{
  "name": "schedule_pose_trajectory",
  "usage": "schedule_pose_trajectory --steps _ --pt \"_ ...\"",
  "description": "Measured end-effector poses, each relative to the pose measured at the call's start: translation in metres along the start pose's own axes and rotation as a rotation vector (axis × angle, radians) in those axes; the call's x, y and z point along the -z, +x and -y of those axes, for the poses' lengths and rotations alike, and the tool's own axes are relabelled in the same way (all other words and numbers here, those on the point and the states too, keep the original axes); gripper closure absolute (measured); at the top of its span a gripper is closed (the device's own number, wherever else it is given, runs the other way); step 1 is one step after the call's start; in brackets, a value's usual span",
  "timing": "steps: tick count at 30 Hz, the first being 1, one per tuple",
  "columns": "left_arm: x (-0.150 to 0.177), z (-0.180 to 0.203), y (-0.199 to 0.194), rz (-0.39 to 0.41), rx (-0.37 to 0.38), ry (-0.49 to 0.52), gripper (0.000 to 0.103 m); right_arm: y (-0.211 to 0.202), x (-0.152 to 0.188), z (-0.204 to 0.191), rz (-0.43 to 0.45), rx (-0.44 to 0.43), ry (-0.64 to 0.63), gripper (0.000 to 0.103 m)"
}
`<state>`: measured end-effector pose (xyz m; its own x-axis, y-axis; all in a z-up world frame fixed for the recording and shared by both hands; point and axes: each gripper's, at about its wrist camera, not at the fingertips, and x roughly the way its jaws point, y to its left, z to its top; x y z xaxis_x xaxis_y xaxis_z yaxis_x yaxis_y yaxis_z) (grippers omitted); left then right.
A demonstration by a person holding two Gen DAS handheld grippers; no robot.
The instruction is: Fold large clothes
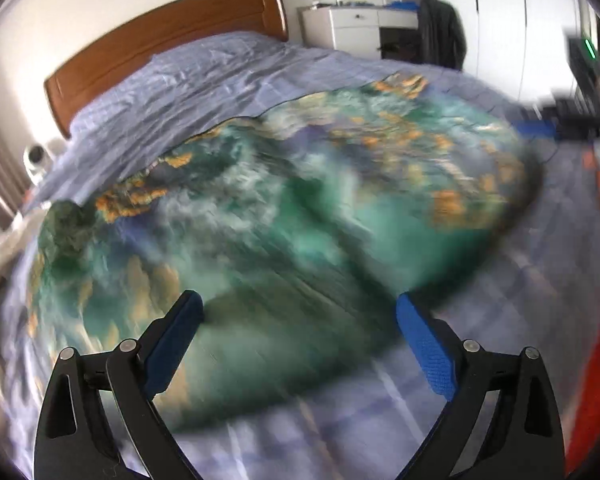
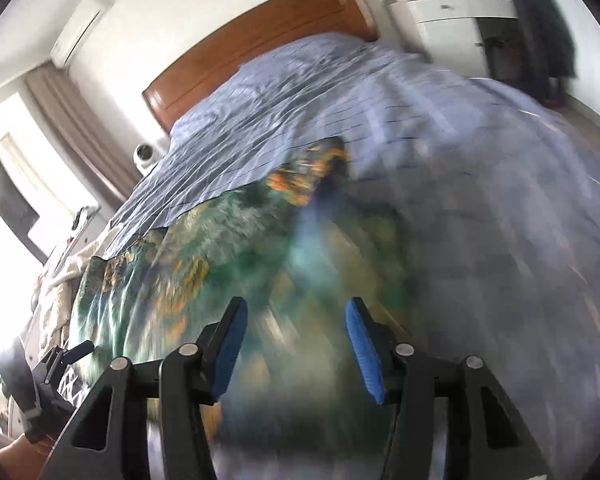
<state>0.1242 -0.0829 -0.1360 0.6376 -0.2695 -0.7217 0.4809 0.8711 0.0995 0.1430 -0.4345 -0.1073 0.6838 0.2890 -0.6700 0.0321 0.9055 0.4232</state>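
1. The bed [image 1: 204, 92] fills both views, covered by a pale blue checked sheet [image 2: 300, 112] that runs up to the wooden headboard [image 1: 168, 40].
2. The large garment [image 1: 284, 216], printed in green, teal and orange, lies spread on the sheet across the middle of the bed; much of it is motion-blurred, so I cannot make out its folds.
3. A white bench [image 1: 356, 26] with drawers stands beyond the bed's far corner, with a dark chair [image 1: 440, 36] beside it.
4. My left gripper [image 1: 300, 312] hangs over the garment's near edge, jaws spread wide, gripping nothing.
5. My right gripper [image 2: 296, 320] hangs above the garment, jaws parted, gripping nothing.
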Motion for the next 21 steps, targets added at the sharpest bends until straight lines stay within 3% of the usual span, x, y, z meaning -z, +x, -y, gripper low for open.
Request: schedule_pose_trajectory --steps 2,4,6,9,12,15,18,19,21 --pt "-0.004 0.000 -0.008 0.031 0.040 -0.059 0.005 -0.025 0.025 0.005 0.011 0.015 0.029 0.037" --pt "-0.013 0.005 -0.007 0.070 0.083 -0.091 0.005 -0.038 0.048 0.002 -0.007 -0.058 0.070 0.036" --pt "-0.020 0.019 0.006 0.074 0.099 -0.059 0.005 -0.037 0.059 -0.003 -0.015 -0.131 0.116 0.034" --pt "-0.019 0.038 0.041 0.012 0.096 0.017 0.003 -0.010 0.065 0.013 -0.042 -0.186 0.301 0.034" --pt "-0.008 0.049 0.052 0.001 0.061 0.053 0.000 0.022 0.069 0.032 -0.086 -0.145 0.442 0.033" --pt "-0.005 0.051 0.051 0.004 0.063 0.049 0.000 0.029 0.065 0.039 -0.015 -0.178 0.518 0.025" --pt "-0.006 0.046 0.053 -0.005 0.082 0.048 0.000 0.042 0.060 0.054 0.067 -0.233 0.696 0.023" --pt "-0.007 0.046 0.050 -0.012 0.085 0.054 0.000 0.048 0.061 0.058 0.075 -0.219 0.726 0.027" --pt "-0.012 0.037 0.038 -0.042 0.123 0.030 0.002 0.051 0.062 0.054 0.084 -0.156 0.690 0.056"
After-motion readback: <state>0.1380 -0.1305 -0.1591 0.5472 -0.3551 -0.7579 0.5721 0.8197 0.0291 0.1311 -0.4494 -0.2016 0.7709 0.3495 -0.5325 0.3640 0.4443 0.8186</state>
